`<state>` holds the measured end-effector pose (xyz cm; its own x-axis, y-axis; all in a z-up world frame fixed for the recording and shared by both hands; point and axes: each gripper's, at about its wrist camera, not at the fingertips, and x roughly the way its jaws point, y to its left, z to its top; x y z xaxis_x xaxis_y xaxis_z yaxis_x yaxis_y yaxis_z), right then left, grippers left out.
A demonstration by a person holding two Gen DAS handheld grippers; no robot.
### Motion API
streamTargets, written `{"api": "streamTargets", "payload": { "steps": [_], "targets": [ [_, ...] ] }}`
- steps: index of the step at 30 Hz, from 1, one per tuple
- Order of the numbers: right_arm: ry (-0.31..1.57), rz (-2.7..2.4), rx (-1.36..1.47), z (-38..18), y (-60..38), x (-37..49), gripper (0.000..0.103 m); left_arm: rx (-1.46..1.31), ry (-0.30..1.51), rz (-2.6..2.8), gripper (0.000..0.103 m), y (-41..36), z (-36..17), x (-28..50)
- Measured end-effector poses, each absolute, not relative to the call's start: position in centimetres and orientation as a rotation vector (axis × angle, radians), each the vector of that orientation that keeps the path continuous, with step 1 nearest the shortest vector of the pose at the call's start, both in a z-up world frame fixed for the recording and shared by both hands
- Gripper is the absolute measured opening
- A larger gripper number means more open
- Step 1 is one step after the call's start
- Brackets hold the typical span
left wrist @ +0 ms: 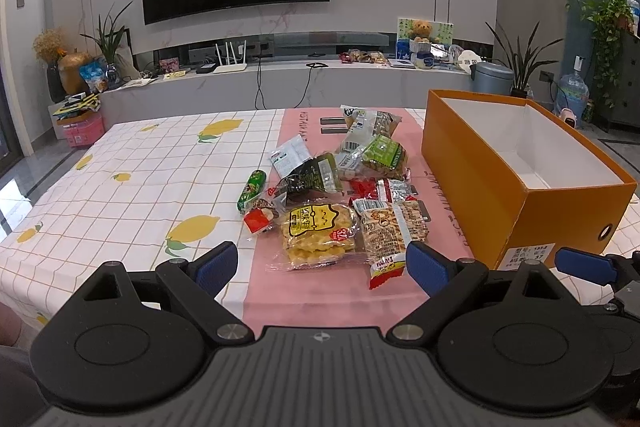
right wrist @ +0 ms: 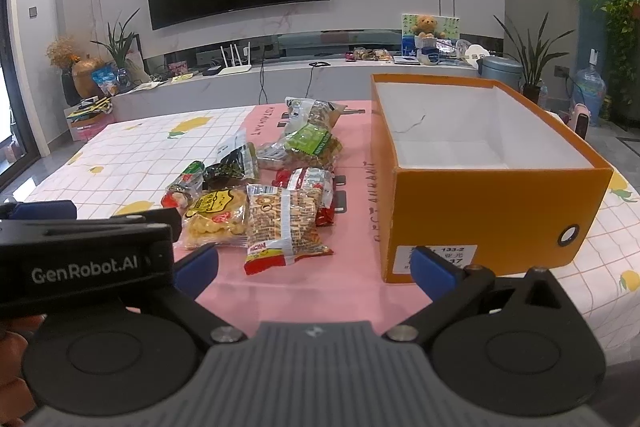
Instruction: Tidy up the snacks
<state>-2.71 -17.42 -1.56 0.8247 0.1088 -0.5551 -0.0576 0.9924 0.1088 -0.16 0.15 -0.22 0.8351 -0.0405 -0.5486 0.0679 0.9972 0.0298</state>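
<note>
I am at the very start: both tools hang just short of the snack pile, nothing picked up. My left tool (left wrist: 322, 267) has its jaws spread wide and empty, and so does my right tool (right wrist: 316, 267). The snack packets lie heaped on the pink runner (right wrist: 280, 291) of the bench, just left of the open orange box (right wrist: 492, 203), which looks empty inside.

I judge the next move is to ease one tool forward and close on the nearest packet, either the yellow waffle pack (left wrist: 318, 231) or the peanut packet (right wrist: 282, 223), then carry it right into the box.

The packets overlap, so those underneath are partly hidden, and most label print is too small to read. The box's near floor is cut off by its front wall.
</note>
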Motion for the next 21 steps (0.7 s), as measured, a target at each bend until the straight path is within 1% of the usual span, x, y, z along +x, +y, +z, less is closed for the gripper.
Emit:
{"api": "streamTargets", "payload": {
  "steps": [21],
  "targets": [
    [0.608, 0.093, 0.081, -1.90, -17.06, -2.27, 0.100, 0.075, 0.589, -0.061, 0.103, 0.11, -0.35, 0.09]
  ]
}}
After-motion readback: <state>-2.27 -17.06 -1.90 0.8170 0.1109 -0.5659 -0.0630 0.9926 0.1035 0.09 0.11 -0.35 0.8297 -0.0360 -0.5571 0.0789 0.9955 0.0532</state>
